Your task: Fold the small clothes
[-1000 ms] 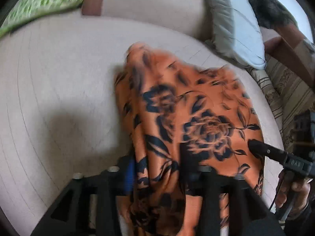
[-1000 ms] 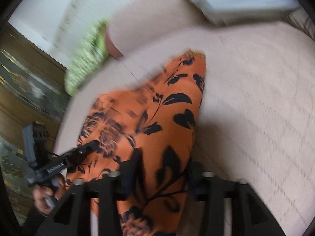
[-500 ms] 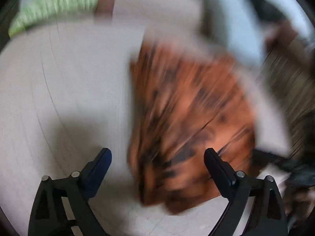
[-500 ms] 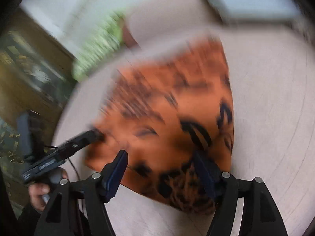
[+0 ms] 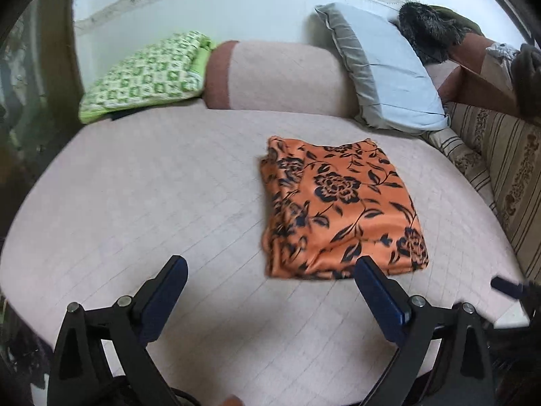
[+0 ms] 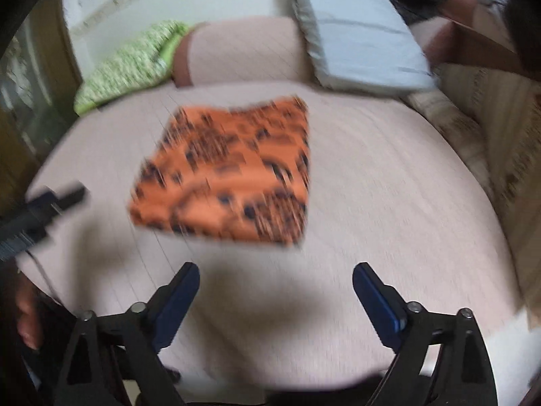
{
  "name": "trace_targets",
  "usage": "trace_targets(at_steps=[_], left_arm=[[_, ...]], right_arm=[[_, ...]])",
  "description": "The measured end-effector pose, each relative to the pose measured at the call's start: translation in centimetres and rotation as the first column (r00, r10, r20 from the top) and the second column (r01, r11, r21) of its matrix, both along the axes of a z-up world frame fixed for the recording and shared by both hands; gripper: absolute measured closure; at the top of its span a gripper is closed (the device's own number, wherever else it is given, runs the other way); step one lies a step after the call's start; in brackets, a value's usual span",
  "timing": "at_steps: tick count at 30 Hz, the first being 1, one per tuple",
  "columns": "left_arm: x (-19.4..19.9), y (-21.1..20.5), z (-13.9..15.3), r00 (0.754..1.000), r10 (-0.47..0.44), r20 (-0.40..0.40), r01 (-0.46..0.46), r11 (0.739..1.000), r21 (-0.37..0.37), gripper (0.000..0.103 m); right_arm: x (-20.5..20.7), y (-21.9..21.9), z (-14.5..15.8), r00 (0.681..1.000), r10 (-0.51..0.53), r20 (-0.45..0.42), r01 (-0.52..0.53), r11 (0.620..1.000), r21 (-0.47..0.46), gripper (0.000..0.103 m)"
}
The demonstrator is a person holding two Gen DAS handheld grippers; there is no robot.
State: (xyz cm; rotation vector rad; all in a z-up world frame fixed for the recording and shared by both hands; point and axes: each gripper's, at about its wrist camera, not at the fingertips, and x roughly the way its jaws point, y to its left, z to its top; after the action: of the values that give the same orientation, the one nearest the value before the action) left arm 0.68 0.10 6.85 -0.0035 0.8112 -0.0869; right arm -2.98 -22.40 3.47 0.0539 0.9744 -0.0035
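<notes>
A folded orange cloth with a black flower print (image 5: 338,209) lies flat on the pale pink bed cover (image 5: 152,203). My left gripper (image 5: 270,264) hangs above the cover just short of the cloth's near edge. Its jaws are opening wide and nothing is between them. In the blurred right wrist view the cloth (image 6: 230,172) lies further ahead. My right gripper (image 6: 275,270) is well clear of it, jaws opening, with nothing between them. The tip of the other gripper shows at the far right of the left view and at the left of the right view.
At the head of the bed lie a green patterned pillow (image 5: 145,74), a pink bolster (image 5: 277,74) and a grey-blue pillow (image 5: 389,71). A striped floral fabric (image 5: 500,169) runs along the right side. A dark furry item (image 5: 429,30) sits behind. A hand (image 6: 27,318) shows at lower left.
Both grippers let go of the orange cloth, opened wide and drew back and up. The cloth now lies folded on the bed instead of hanging from the jaws.
</notes>
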Motion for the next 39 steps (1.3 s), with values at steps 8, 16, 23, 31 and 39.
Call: trace_targets(at_steps=[8,16,23,31,39], left_arm=[[-2.9,0.0,1.2,0.998,-0.007,0.055,0.009,1.0,-0.023,0.004],[-4.3,-0.4,3.7,0.996,0.004,0.091,-0.003,1.0,-0.016,0.004],[-3.9,-1.2,4.5,0.997,0.01,0.078,-0.011,1.0,0.017,0.004],[-3.4,-2.2,4.3,0.998,0.003,0.06,-0.006,0.998,0.058,0.004],[-2.2,-2.6,4.4,0.999,-0.001,0.038,0.0,0.999,0.033,0.004]], right_arm=[[-2.2,2.6,2.9,0.993,0.01,0.116,-0.004,0.999,-0.053,0.007],[-1.3,3.1,6.6,0.987,0.013,0.161,-0.003,0.998,-0.065,0.007],[-0.6,3.6,6.8,0.99,0.05,0.131,-0.043,0.998,-0.055,0.007],[0.1,2.8,6.3,0.994,0.033,0.107,-0.029,0.999,-0.039,0.007],[1.4,2.6,6.1,0.994,0.052,0.093,-0.048,0.998,-0.042,0.007]])
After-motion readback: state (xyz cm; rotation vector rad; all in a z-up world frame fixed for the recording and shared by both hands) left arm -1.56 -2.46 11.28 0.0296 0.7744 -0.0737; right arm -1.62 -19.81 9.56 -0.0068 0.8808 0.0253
